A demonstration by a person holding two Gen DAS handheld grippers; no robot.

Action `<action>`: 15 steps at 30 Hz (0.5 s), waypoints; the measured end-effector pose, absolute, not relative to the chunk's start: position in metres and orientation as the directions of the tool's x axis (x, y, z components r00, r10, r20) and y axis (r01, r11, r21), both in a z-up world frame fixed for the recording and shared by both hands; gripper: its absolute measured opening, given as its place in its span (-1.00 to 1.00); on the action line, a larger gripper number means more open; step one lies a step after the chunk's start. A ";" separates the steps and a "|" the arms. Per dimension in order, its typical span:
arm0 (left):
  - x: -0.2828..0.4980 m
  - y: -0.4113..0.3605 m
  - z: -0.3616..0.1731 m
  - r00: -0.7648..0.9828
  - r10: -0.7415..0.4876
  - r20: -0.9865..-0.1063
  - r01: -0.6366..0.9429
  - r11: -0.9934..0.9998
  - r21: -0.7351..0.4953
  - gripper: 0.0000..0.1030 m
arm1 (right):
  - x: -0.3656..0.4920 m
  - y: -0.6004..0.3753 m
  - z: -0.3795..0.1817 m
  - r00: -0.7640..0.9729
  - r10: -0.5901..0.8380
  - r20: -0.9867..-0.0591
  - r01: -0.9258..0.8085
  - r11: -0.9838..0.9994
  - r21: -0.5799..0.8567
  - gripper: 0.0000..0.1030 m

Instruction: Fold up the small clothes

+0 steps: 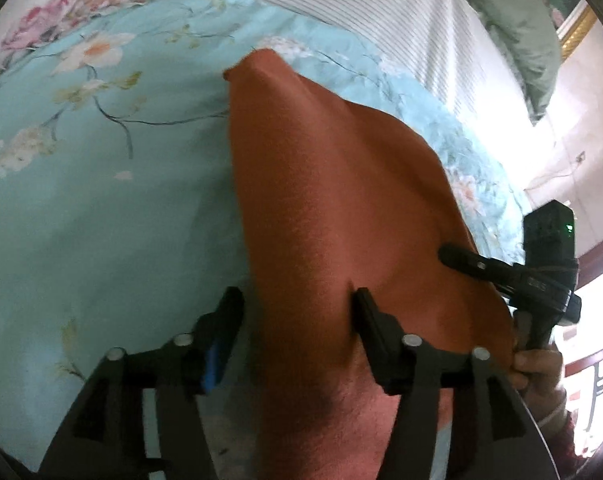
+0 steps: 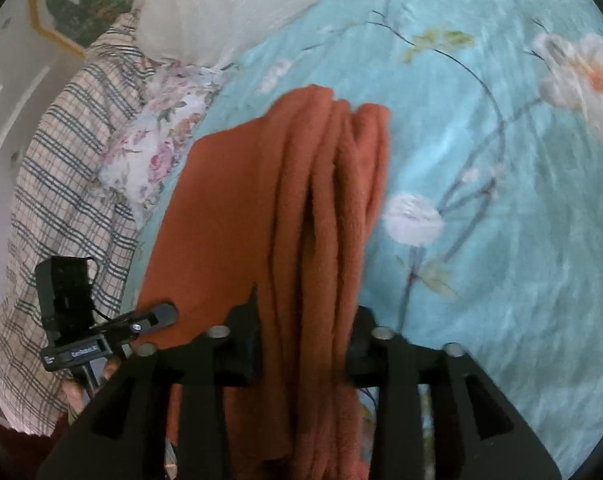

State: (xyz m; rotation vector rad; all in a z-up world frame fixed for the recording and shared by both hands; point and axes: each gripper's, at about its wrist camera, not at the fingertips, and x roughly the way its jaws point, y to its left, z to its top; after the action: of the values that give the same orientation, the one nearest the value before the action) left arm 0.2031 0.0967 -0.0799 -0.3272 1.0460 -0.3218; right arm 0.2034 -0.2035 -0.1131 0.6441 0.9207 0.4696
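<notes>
A fuzzy rust-orange cloth [image 1: 341, 208] hangs lifted above a smooth turquoise bedsheet [image 1: 101, 200] printed with pale flowers and thin dark stems. The left gripper [image 1: 297, 300] has its black fingers spread wide, with the cloth draped between them in one broad soft sheet. The right gripper [image 2: 305, 320] also stands spread, with bunched, ribbed folds of the cloth passing between its fingers. A checked blanket [image 2: 61, 200] and a white ribbed pillow [image 2: 229, 8] lie near
</notes>
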 end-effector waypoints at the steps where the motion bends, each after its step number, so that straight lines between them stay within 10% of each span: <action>1: 0.203 0.099 -0.077 0.470 -0.398 -0.788 0.099 0.911 -0.401 0.15 | 0.201 -0.206 -0.109 0.529 0.593 -0.607 -0.079 0.747 0.660 0.18; 9: 0.170 0.100 -0.038 0.597 -0.370 -0.712 0.166 0.925 -0.342 0.10 | 0.211 -0.215 -0.042 0.659 0.445 -0.607 -0.102 0.852 0.514 0.22; 15: 0.145 0.081 -0.030 0.583 -0.447 -0.679 0.291 0.895 -0.339 0.05 | 0.270 -0.194 -0.052 0.590 0.422 -0.688 -0.082 0.879 0.469 -0.29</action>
State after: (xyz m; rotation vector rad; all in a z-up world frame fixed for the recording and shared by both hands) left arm 0.1449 0.0815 -0.0297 -0.1993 0.8453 -0.4342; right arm 0.2698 -0.1944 -0.0521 0.4147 0.8972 0.3035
